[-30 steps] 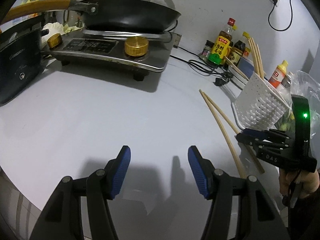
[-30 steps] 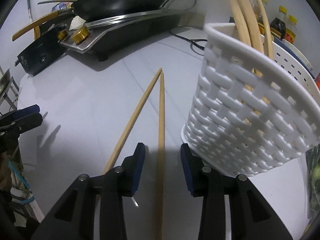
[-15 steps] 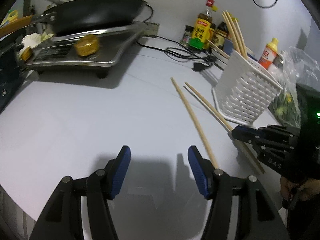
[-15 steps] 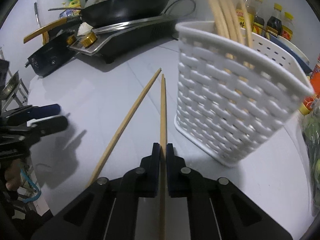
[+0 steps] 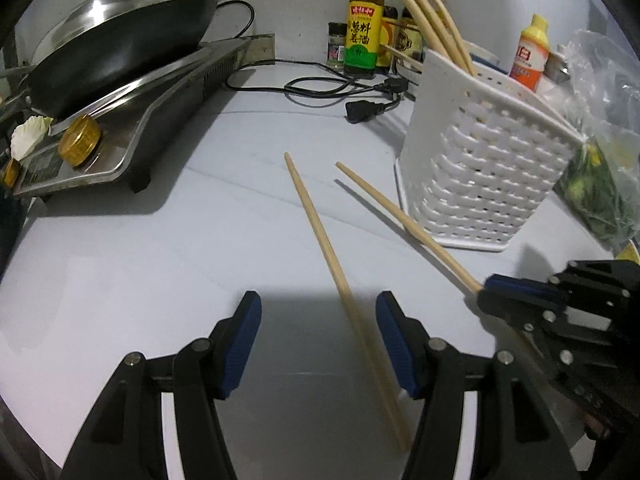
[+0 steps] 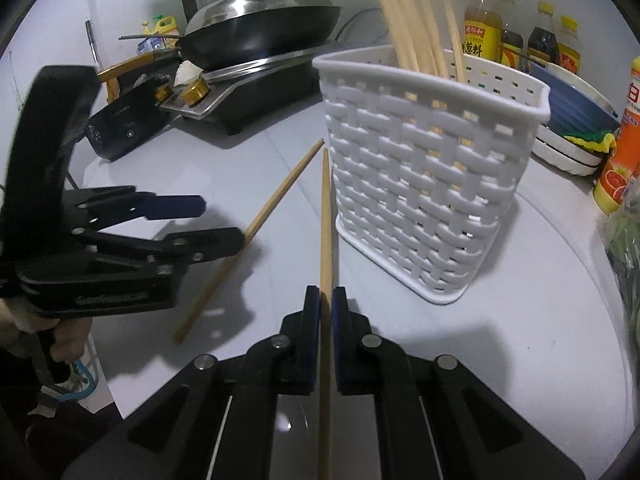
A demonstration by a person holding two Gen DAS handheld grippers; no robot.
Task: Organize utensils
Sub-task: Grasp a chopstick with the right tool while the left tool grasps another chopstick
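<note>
Two long wooden chopsticks are on the white counter beside a white woven holder (image 5: 476,176) (image 6: 424,200) that holds several chopsticks. My right gripper (image 6: 326,300) (image 5: 486,292) is shut on one chopstick (image 6: 326,216) (image 5: 404,216), lifted a little off the counter. The other chopstick (image 5: 328,248) (image 6: 256,224) lies on the counter and runs between the fingers of my left gripper (image 5: 318,340) (image 6: 208,220), which is open around it, close to its right pad.
An induction cooker (image 5: 120,128) with a lidded wok (image 5: 116,40) stands at the back left. A power cord and plug (image 5: 360,112), sauce bottles (image 5: 362,28), stacked dishes (image 6: 572,120) and a bag of greens (image 5: 600,184) surround the holder.
My right gripper has shut on one chopstick and raised it. My left gripper has swung right and moved forward until the other chopstick lies between its open fingers.
</note>
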